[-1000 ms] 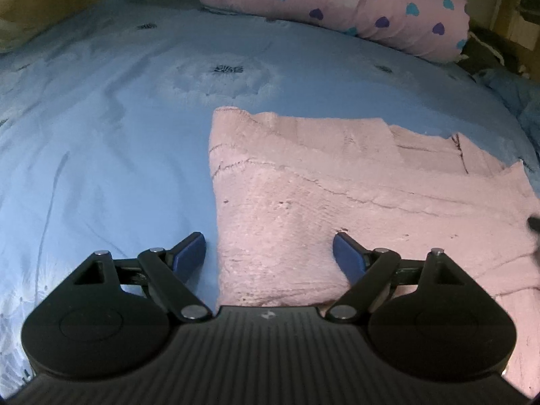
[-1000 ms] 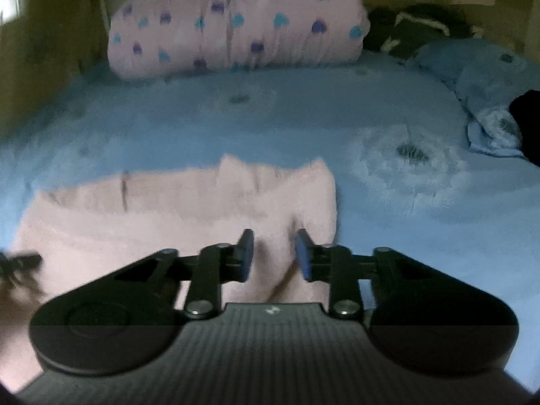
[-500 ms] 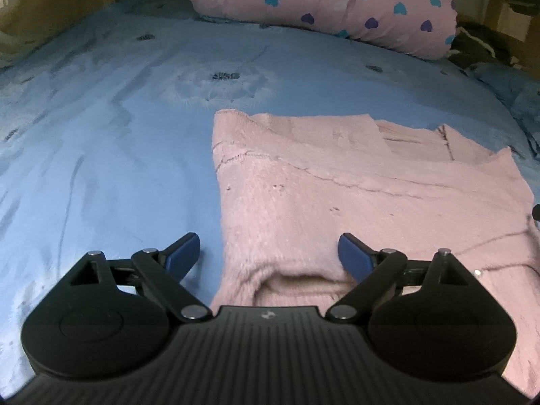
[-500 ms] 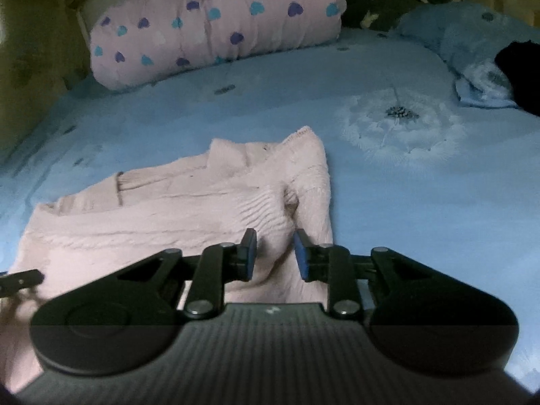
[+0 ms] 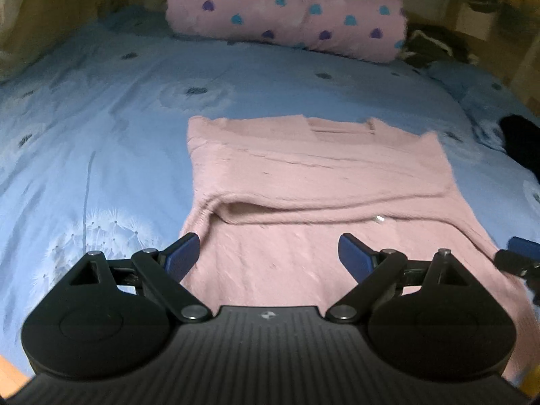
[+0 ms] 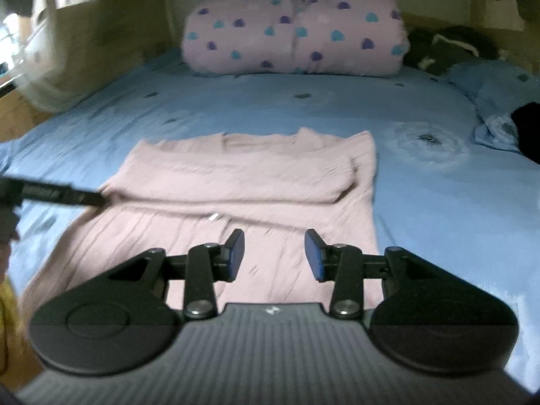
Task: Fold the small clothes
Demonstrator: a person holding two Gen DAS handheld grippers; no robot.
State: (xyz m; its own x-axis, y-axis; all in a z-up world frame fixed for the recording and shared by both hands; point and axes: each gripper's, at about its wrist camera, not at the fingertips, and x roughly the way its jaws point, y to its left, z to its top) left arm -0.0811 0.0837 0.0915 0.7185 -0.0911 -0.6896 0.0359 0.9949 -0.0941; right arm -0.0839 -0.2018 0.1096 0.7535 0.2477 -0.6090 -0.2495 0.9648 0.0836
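A pink knit sweater (image 5: 314, 175) (image 6: 249, 175) lies flat on the blue bedsheet (image 5: 84, 155), with a folded layer across its far half and a small shiny tag near the fold. My left gripper (image 5: 268, 254) hovers wide open above the sweater's near left part, nothing between its fingers. My right gripper (image 6: 274, 254) hangs over the near right part; its jaws are opening and nothing is between them. The right gripper's blue fingertip (image 5: 521, 246) shows at the left view's right edge. The left gripper's dark finger (image 6: 50, 194) reaches in from the right view's left edge.
A pink duvet roll with hearts (image 5: 287, 10) (image 6: 297, 30) lies at the bed's head. Dark clothes (image 5: 521, 145) and a blue pillow (image 6: 496, 101) sit on the right. A wooden edge (image 5: 10, 374) shows near left.
Both grippers pulled back from the sweater and rose, showing more of the bed. The right gripper's jaws went from nearly shut to partly open. The sweater stays folded.
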